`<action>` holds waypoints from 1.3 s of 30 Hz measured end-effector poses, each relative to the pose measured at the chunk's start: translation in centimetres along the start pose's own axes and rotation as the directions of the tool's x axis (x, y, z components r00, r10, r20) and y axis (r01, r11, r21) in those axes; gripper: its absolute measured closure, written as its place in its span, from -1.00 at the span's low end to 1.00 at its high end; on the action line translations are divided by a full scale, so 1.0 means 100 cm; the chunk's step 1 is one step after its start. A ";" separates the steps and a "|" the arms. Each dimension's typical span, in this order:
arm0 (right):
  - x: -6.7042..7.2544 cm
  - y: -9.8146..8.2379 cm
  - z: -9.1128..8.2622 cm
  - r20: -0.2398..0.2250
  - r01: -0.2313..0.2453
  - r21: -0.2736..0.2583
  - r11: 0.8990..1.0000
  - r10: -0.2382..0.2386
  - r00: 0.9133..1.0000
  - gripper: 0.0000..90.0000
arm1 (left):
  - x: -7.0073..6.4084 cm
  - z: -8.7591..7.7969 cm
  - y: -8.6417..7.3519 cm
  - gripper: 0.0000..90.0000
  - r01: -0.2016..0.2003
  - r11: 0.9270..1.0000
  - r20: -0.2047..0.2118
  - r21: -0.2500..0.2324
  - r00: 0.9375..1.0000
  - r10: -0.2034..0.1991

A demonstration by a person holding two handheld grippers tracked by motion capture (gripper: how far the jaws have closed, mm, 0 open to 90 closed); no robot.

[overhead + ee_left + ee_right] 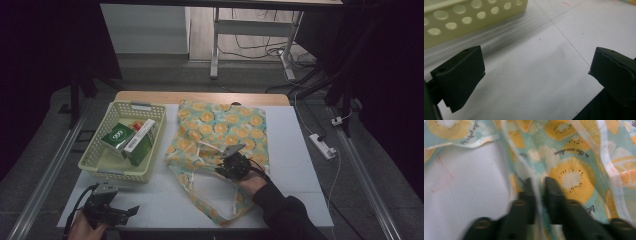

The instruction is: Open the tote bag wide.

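Observation:
A cloth tote bag [225, 135] printed with yellow fruit slices on pale blue lies flat mid-table, its handles trailing toward the front edge. My right gripper [231, 162] rests on the bag's near part. In the right gripper view its jaws [537, 185] are shut on a white-trimmed fold of the bag [571, 150]. My left gripper [134, 210] sits at the front left corner of the table. Its jaws [536, 70] stand wide open over bare white tabletop with nothing between them.
A pale yellow perforated basket [100, 145] stands at the left and holds a green box [118, 135] and a white-and-green carton [140, 140]; its wall [461, 22] is just ahead of the left gripper. A power strip [322, 145] lies on the floor to the right.

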State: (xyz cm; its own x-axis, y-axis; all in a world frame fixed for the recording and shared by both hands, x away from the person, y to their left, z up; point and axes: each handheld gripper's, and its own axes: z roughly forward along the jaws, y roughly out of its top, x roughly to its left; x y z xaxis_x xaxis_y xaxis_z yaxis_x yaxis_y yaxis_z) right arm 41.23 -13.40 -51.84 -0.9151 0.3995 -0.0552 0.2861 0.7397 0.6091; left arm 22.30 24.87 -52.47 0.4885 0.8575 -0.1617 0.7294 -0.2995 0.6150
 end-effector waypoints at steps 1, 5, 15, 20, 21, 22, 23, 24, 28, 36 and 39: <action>-0.001 0.000 -0.001 -0.004 -0.004 -0.006 1.000 0.004 1.000 0.98 | 0.000 0.000 0.000 -1.00 0.000 1.000 0.000 0.000 1.000 0.000; -0.002 0.004 -0.011 -0.018 -0.021 -0.050 0.999 0.020 1.000 0.99 | 0.000 0.000 0.000 -1.00 0.001 1.000 0.001 -0.001 1.000 -0.001; -0.015 0.014 -0.030 -0.026 -0.094 -0.134 0.987 0.091 0.996 0.99 | 0.000 0.000 0.000 -1.00 0.005 1.000 0.002 -0.002 1.000 -0.005; -0.021 0.020 -0.039 -0.017 -0.100 -0.169 0.981 0.099 0.995 0.99 | 0.001 0.000 0.000 -1.00 0.010 1.000 0.006 -0.004 1.000 -0.010; -0.022 0.021 -0.041 -0.016 -0.101 -0.174 0.980 0.100 0.995 0.99 | 0.001 0.000 0.000 -1.00 0.012 1.000 0.006 -0.006 1.000 -0.012; -0.023 0.023 -0.043 -0.015 -0.102 -0.180 0.978 0.101 0.995 0.99 | 0.001 0.000 0.000 -1.00 0.012 1.000 0.007 -0.006 1.000 -0.012; -0.024 0.024 -0.044 -0.013 -0.103 -0.185 0.977 0.103 0.995 0.99 | 0.001 0.000 0.000 -1.00 0.012 1.000 0.007 -0.006 1.000 -0.012; -0.025 0.026 -0.046 -0.012 -0.106 -0.189 0.976 0.105 0.994 0.99 | 0.001 0.000 0.000 -1.00 0.012 1.000 0.007 -0.006 1.000 -0.012; -0.029 0.032 -0.051 -0.017 -0.120 -0.206 0.971 0.119 0.993 0.99 | 0.002 0.000 0.000 -1.00 0.013 1.000 0.008 -0.008 1.000 -0.013; -0.034 0.045 -0.061 -0.023 -0.137 -0.231 0.963 0.135 0.991 0.99 | 0.002 -0.001 0.000 -1.00 0.018 1.000 0.009 -0.010 1.000 -0.018; -0.036 0.049 -0.065 -0.023 -0.140 -0.242 0.960 0.139 0.990 0.99 | 0.003 -0.001 -0.001 -1.00 0.019 1.000 0.011 -0.011 1.000 -0.019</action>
State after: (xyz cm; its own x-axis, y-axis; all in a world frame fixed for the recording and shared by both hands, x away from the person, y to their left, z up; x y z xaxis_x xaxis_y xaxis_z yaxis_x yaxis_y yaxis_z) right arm 44.14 -14.71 -43.51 -0.8727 0.4859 0.0482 0.3346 0.5232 0.7838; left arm 22.35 25.15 -52.49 0.4795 0.8585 -0.1818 0.7335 -0.2784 0.6200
